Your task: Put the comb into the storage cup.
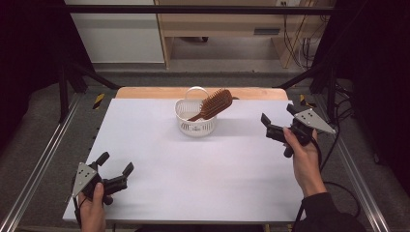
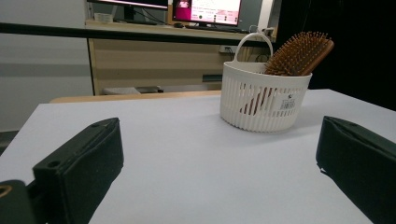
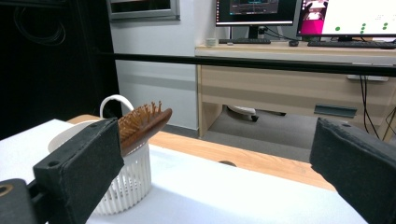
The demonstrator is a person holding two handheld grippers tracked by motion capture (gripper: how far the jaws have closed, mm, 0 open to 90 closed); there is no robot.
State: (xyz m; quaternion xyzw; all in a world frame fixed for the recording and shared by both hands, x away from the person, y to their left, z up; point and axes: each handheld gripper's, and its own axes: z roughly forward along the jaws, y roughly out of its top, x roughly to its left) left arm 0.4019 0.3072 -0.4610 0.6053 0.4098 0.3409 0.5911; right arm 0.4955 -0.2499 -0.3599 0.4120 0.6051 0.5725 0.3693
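Observation:
A small white slatted basket [image 1: 195, 124] with a loop handle stands at the far middle of the white table [image 1: 193, 164]. A brown wooden hairbrush [image 1: 213, 104] leans in it, handle down, bristle head sticking out over the right rim. The basket [image 2: 261, 98] and hairbrush [image 2: 299, 53] lie ahead in the left gripper view; the right gripper view has the basket [image 3: 126, 182] and hairbrush [image 3: 142, 123] at its left. My left gripper [image 1: 116, 164] rests open at the near left corner. Off to the basket's right, my right gripper [image 1: 278, 116] is held open above the table. Both are empty.
Metal rails [image 1: 38, 164] run along both sides of the table, with black frame posts [image 1: 63, 87] at the back. A wooden desk [image 3: 299, 79] with monitors stands beyond the far edge. Bare white surface lies between the grippers and the basket.

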